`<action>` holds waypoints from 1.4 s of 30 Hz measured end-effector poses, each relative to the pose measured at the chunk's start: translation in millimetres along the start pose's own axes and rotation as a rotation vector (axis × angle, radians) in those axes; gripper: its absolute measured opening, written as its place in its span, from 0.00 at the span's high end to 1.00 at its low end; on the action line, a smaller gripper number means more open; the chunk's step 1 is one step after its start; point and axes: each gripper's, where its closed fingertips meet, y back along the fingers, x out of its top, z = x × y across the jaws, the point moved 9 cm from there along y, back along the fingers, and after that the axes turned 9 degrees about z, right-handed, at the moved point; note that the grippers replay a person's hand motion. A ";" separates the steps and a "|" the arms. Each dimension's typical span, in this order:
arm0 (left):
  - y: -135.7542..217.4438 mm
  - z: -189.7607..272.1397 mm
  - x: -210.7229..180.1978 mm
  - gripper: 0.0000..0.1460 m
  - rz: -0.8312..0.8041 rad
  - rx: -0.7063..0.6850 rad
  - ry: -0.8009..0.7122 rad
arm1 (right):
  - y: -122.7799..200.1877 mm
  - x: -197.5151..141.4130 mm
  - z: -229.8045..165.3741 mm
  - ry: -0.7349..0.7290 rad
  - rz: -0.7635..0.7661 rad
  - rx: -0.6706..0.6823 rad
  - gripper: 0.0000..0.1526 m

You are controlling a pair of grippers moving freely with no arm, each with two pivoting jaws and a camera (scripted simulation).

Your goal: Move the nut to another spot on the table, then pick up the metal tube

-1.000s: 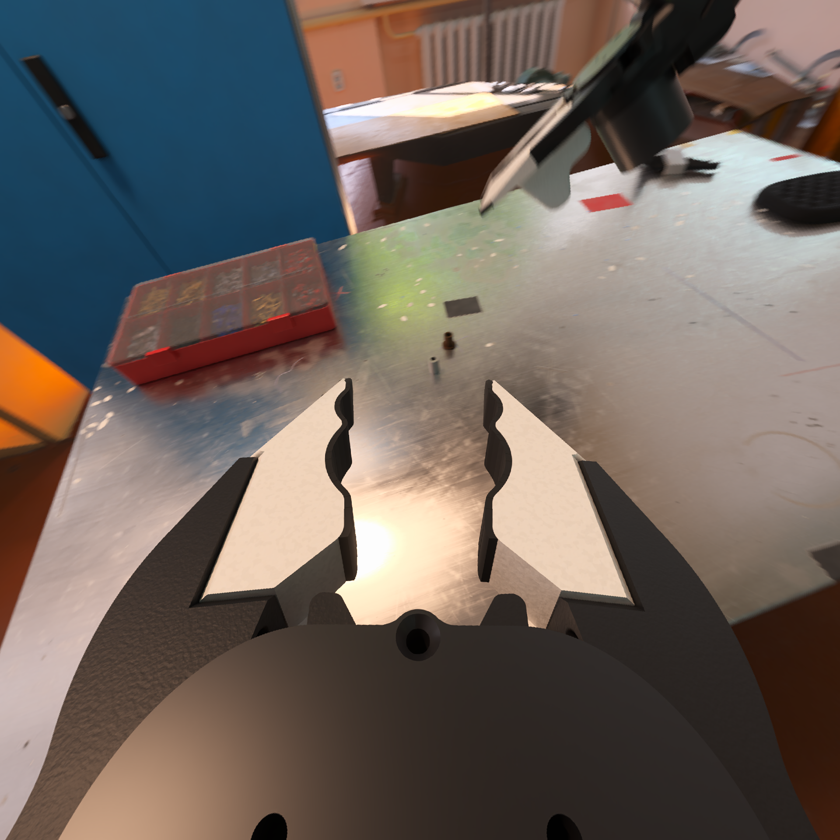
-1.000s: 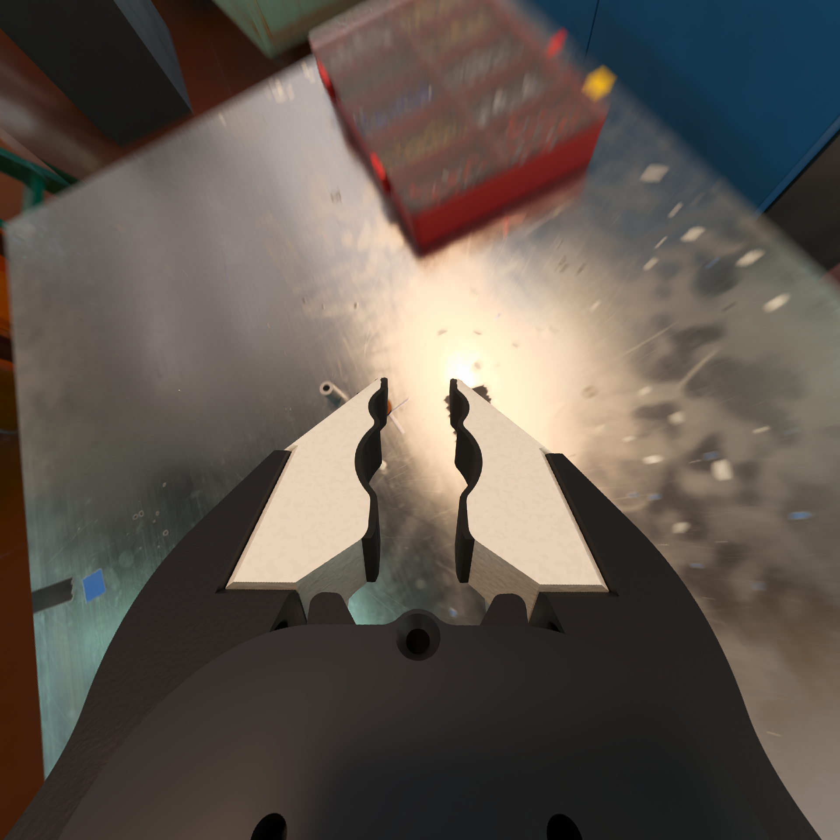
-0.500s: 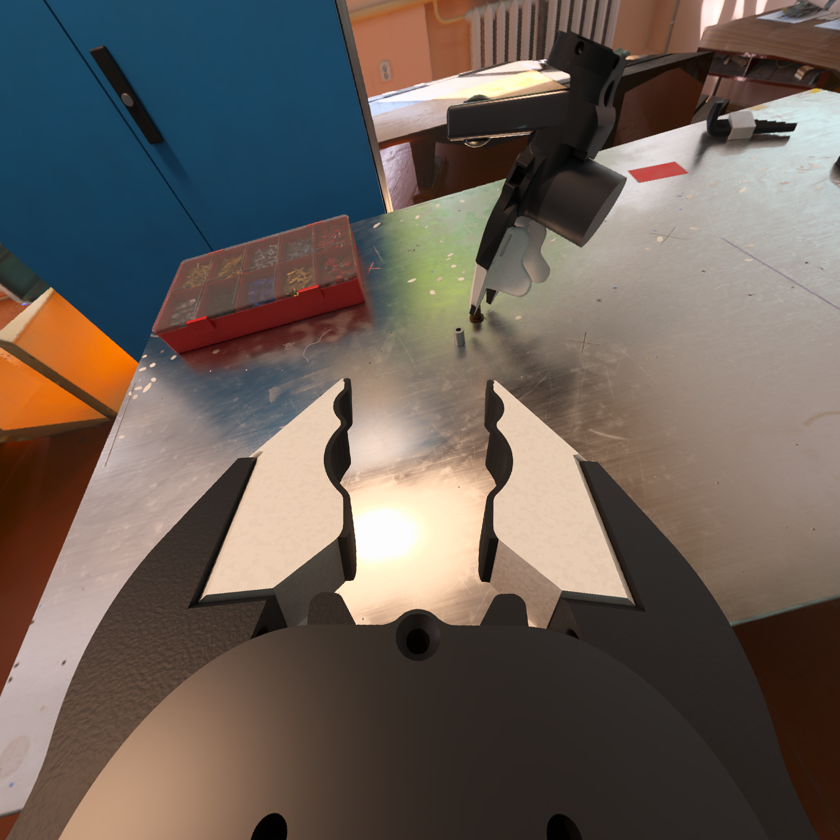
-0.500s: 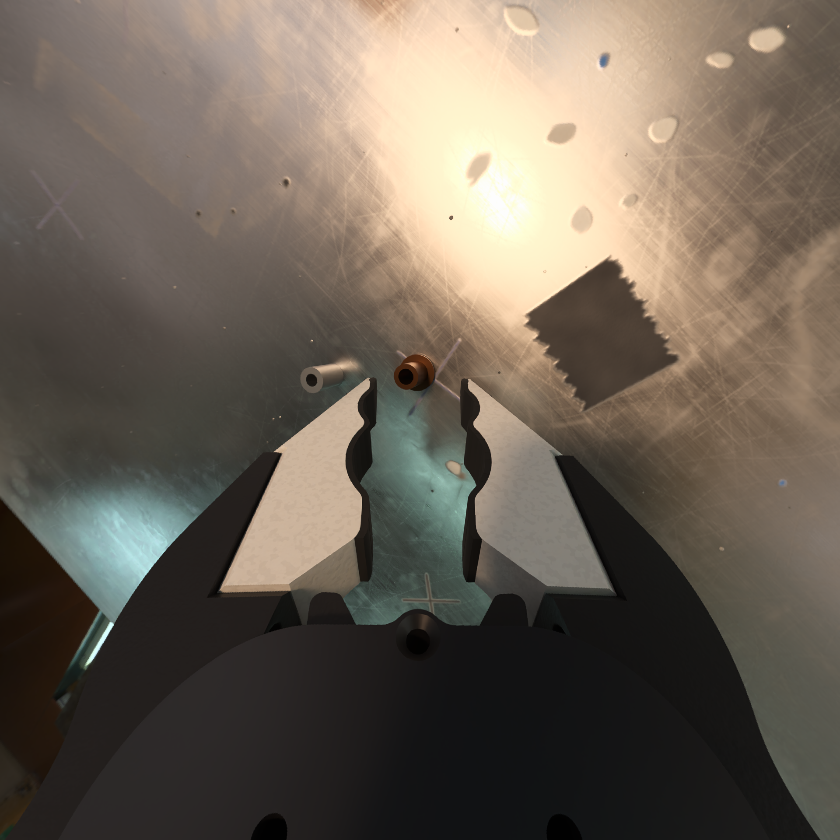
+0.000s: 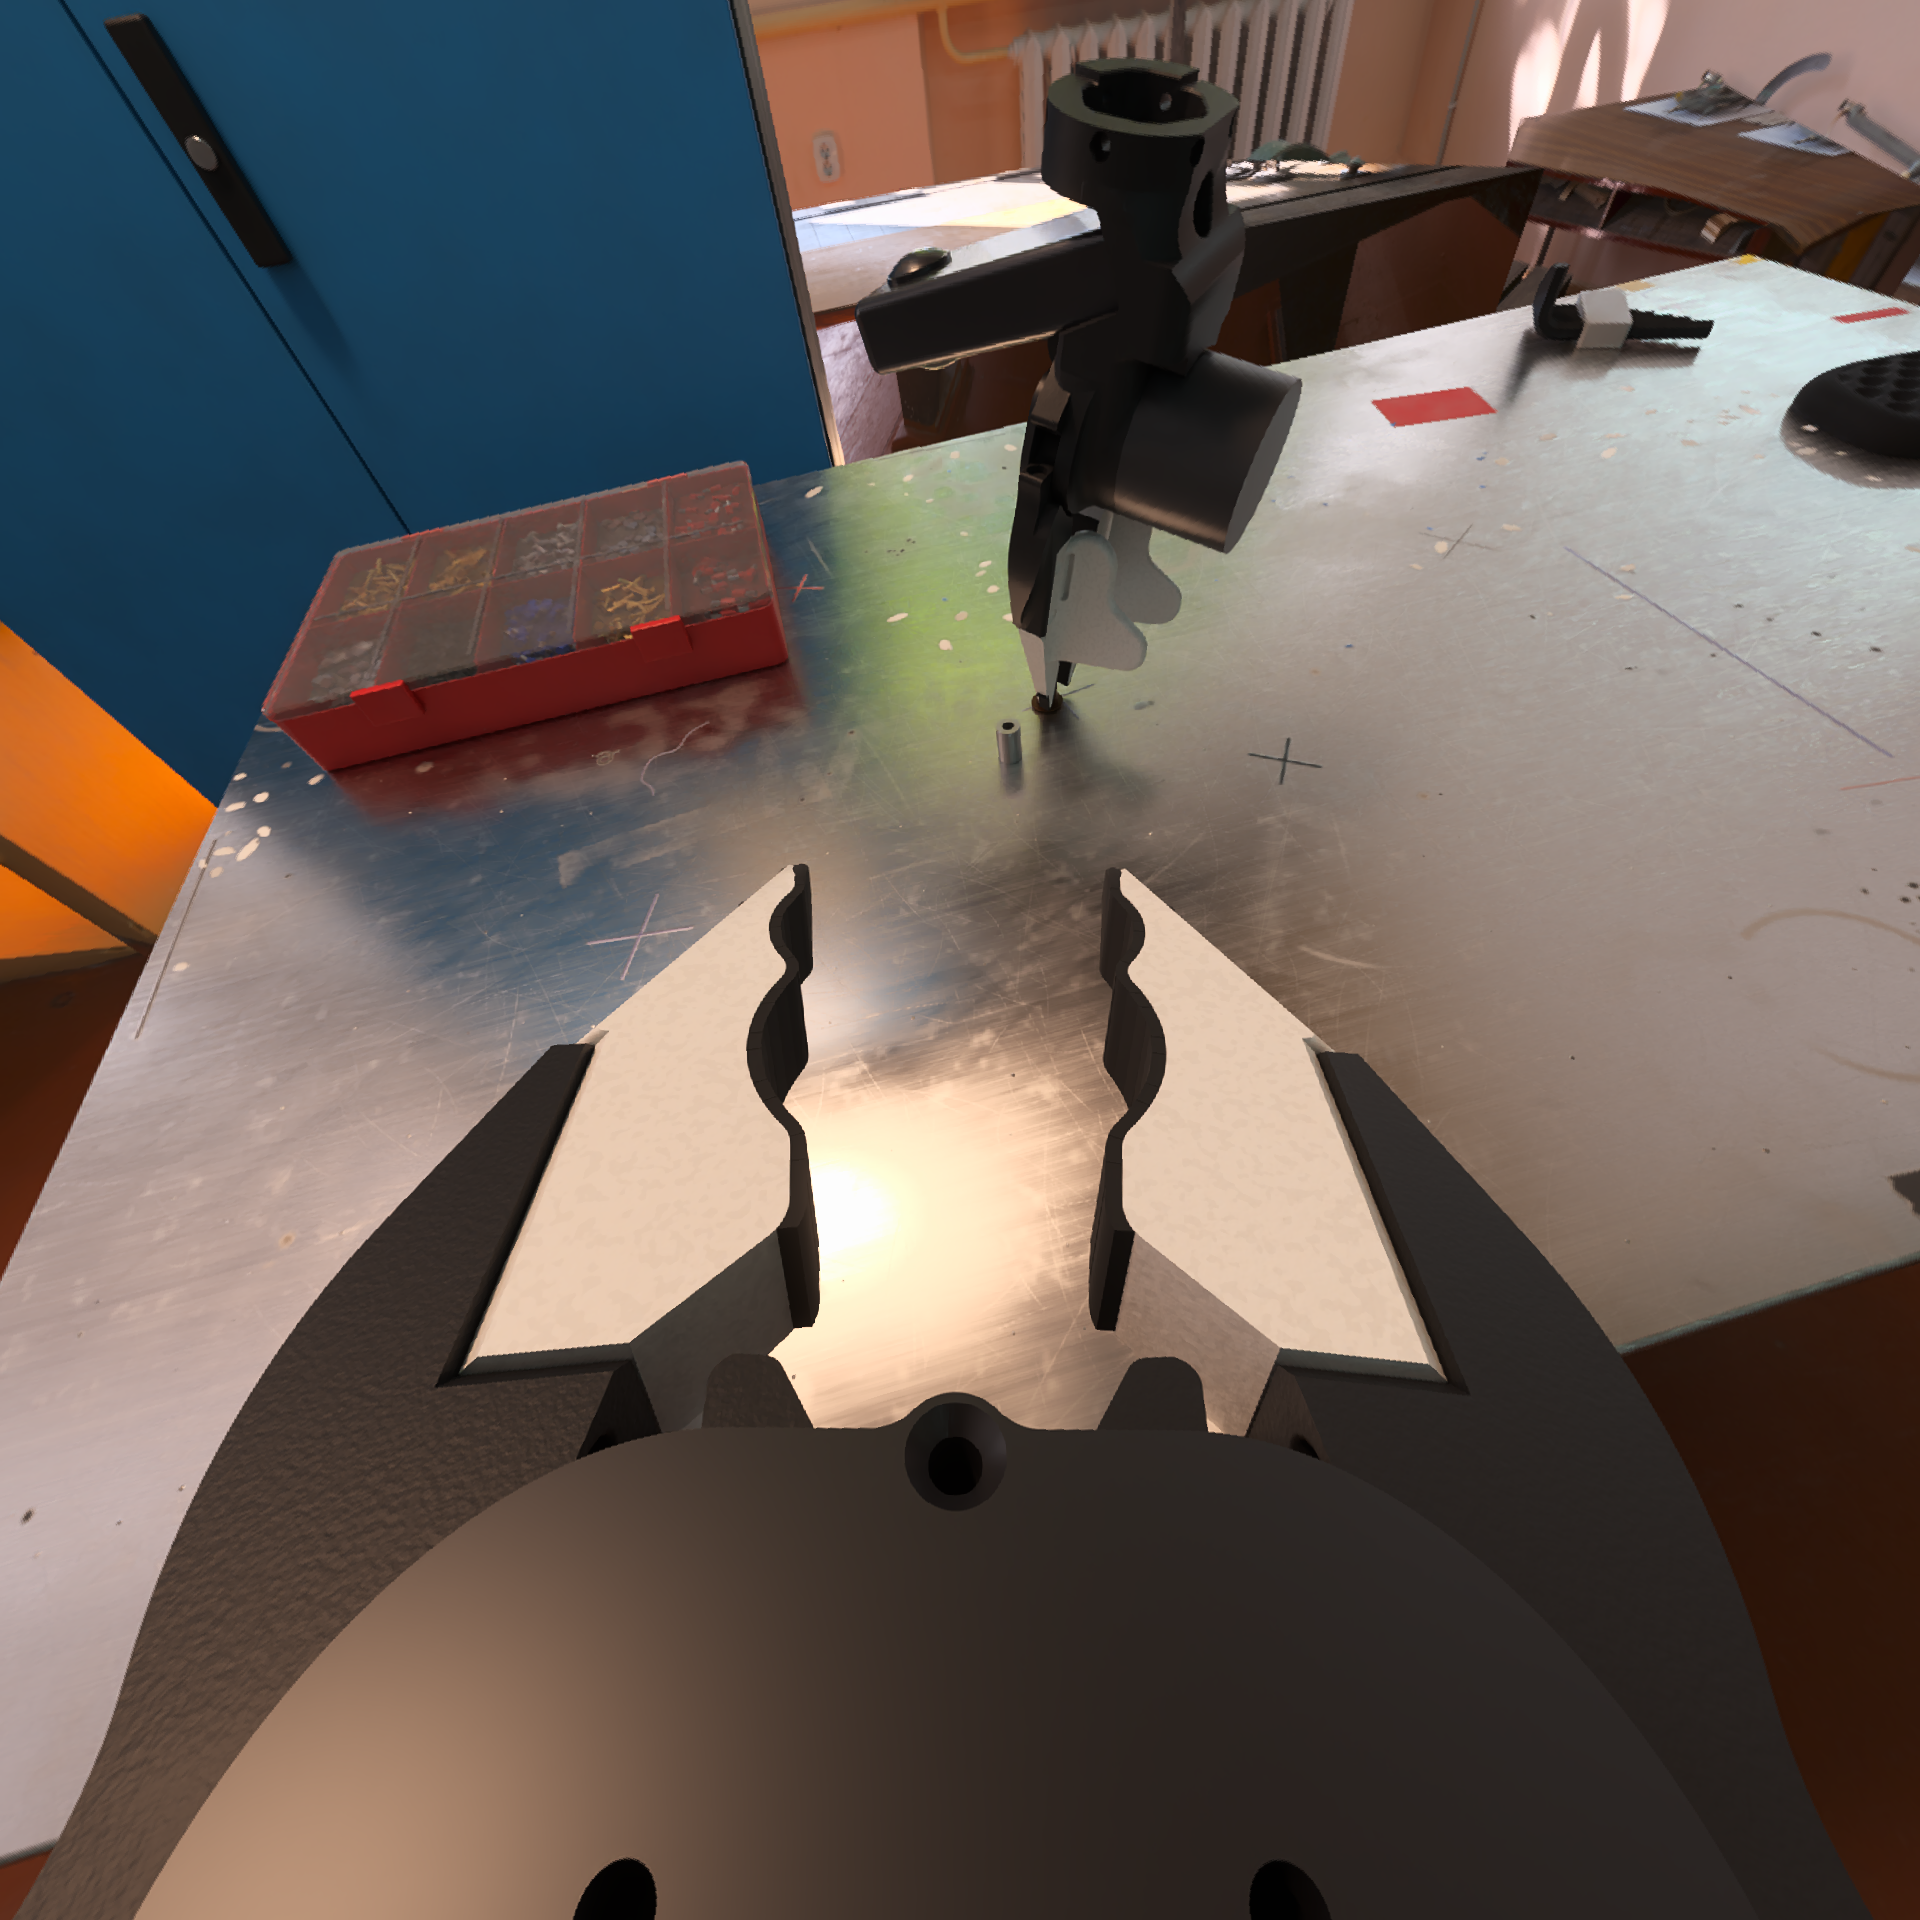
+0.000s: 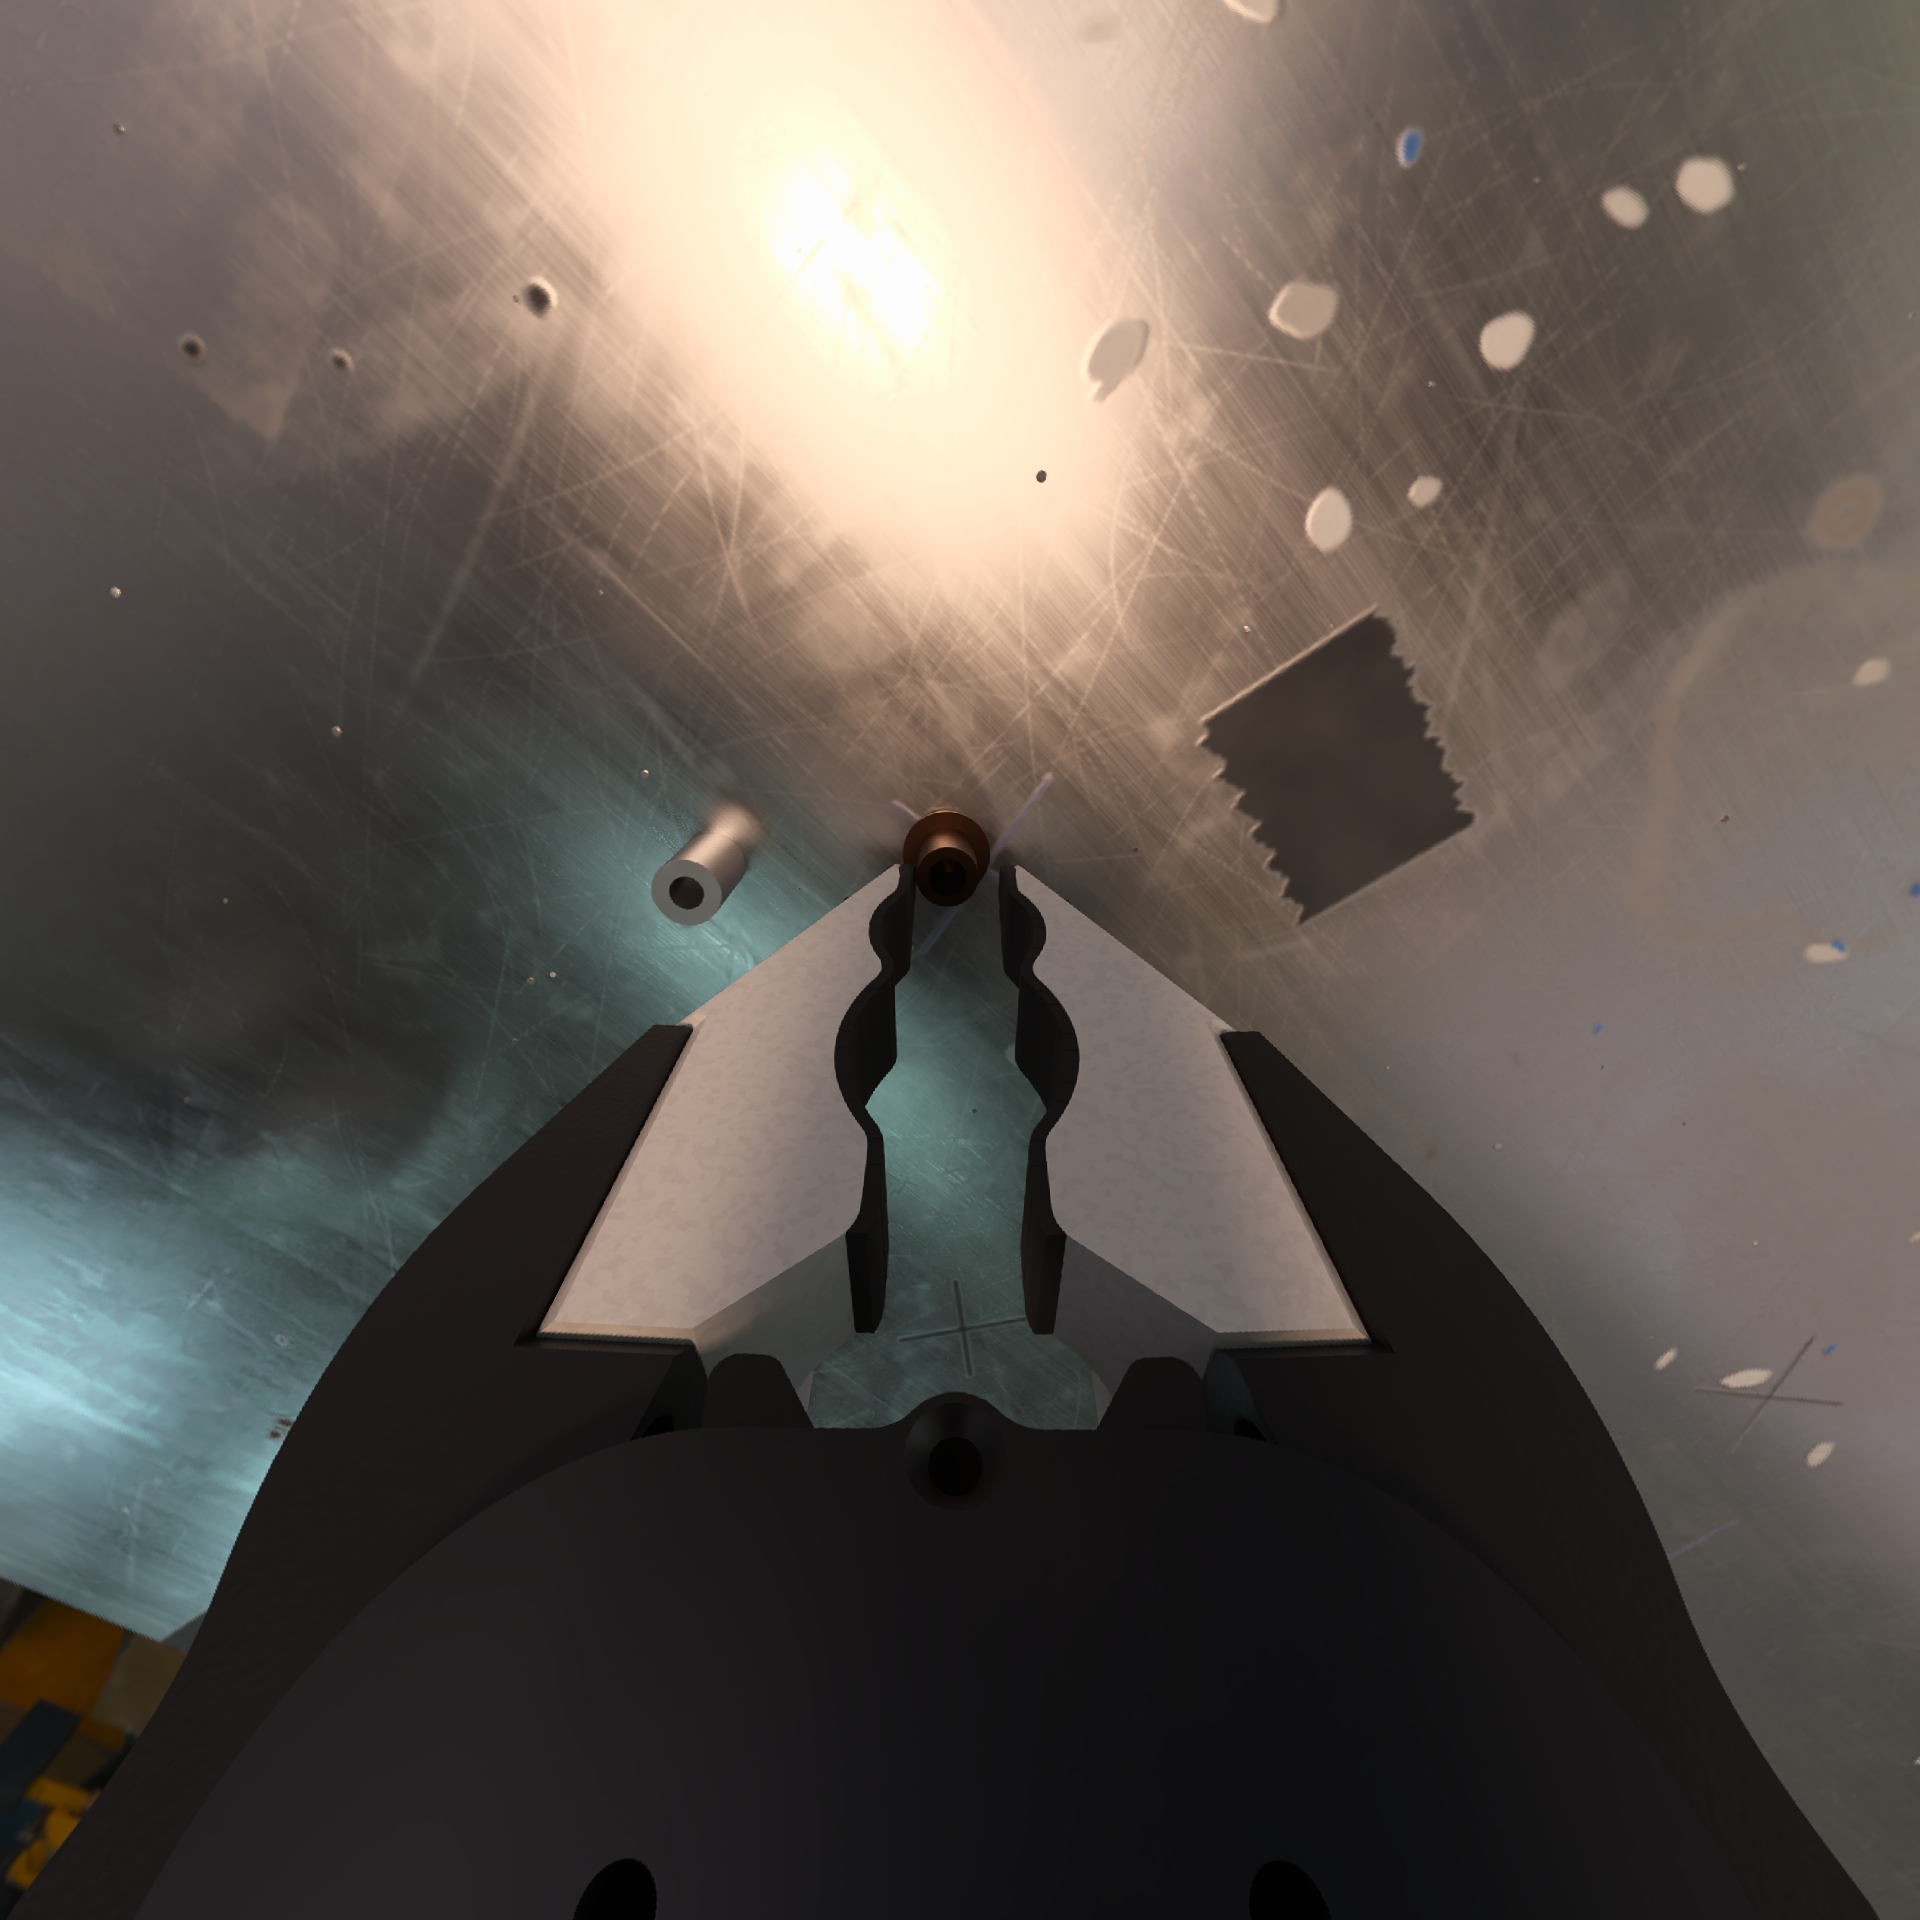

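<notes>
Right gripper (image 6: 951,878) points straight down, fingers narrowed around the copper nut (image 6: 943,850), ready to lift it. Metal tube (image 6: 704,873) stands just left. Left gripper (image 5: 954,883) waits near, fingers wide.

The small copper-coloured nut (image 5: 1044,704) is largely hidden behind the right tongs (image 5: 1047,694) tips in the left wrist view. Contact between tips and nut (image 6: 943,854) cannot be determined. Contents of the red compartment box (image 5: 540,608) are too small to identify. The scratched metal bench (image 5: 1558,935) is cut off at the right edge.
</notes>
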 end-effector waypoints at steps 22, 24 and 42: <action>3.3 10.6 6.2 0.63 -0.024 0.007 -0.006 | 164.0 16.2 107.7 0.198 0.310 0.150 0.93; 5.1 12.3 8.4 0.63 -0.027 0.018 -0.015 | 184.7 16.6 148.7 0.156 0.326 0.091 0.93; 4.8 16.8 24.3 0.63 -0.042 0.065 -0.006 | 17.5 -63.4 310.0 -0.116 0.055 0.085 0.93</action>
